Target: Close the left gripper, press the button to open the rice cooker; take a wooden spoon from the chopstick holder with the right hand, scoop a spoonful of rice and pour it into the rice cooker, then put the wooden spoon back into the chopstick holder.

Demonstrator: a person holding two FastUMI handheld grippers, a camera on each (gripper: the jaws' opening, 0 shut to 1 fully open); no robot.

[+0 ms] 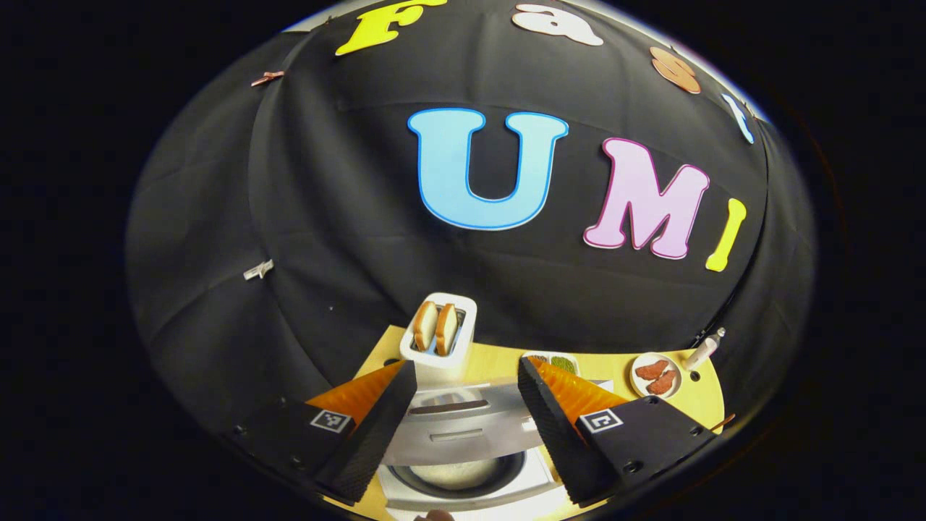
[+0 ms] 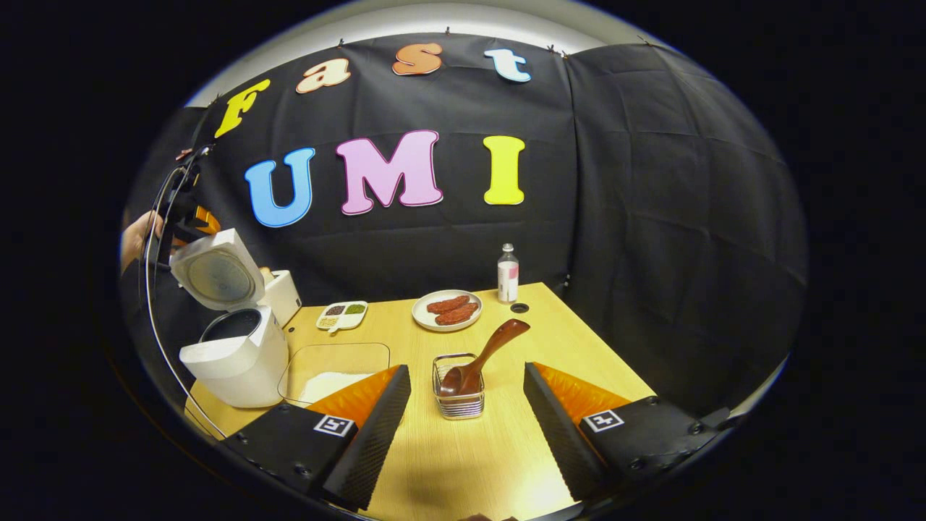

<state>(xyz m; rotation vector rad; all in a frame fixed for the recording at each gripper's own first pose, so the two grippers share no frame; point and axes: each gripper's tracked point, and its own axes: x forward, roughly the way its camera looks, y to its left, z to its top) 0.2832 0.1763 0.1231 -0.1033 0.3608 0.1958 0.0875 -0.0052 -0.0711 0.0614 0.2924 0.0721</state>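
Left gripper view: my left gripper [image 1: 466,405], jaws spread wide and holding nothing, hangs over the rice cooker [image 1: 463,463], whose lid [image 1: 459,416] stands raised and whose dark inner pot shows below between my fingers. Beyond it, a white toaster [image 1: 443,336] with two slices of bread, a small divided dish [image 1: 553,362], a plate of reddish meat [image 1: 655,376] and a small bottle [image 1: 705,351], all on the pale wooden table [image 1: 499,362]. Black cloth wall behind. Right gripper view: my right gripper [image 2: 466,405], jaws likewise spread and empty, faces the chopstick holder [image 2: 458,394], a small wire basket standing between my fingers but apart from both. The wooden spoon [image 2: 485,354] sits bowl-down inside it, handle leaning up and to the right. To the left, a clear tray of rice [image 2: 333,376] just beside the open cooker; a hand [image 2: 137,235] shows behind the cooker's lid. Step, by my judgement: button pressing is done, spoon collection is in hand. Next move calls for advancing onto the slanted handle and pinching it well up, then lifting clear of the basket rim without tipping the holder. Surface: bare light wood, mostly uncluttered near me. Room: black-draped booth, pale ceiling strip above.
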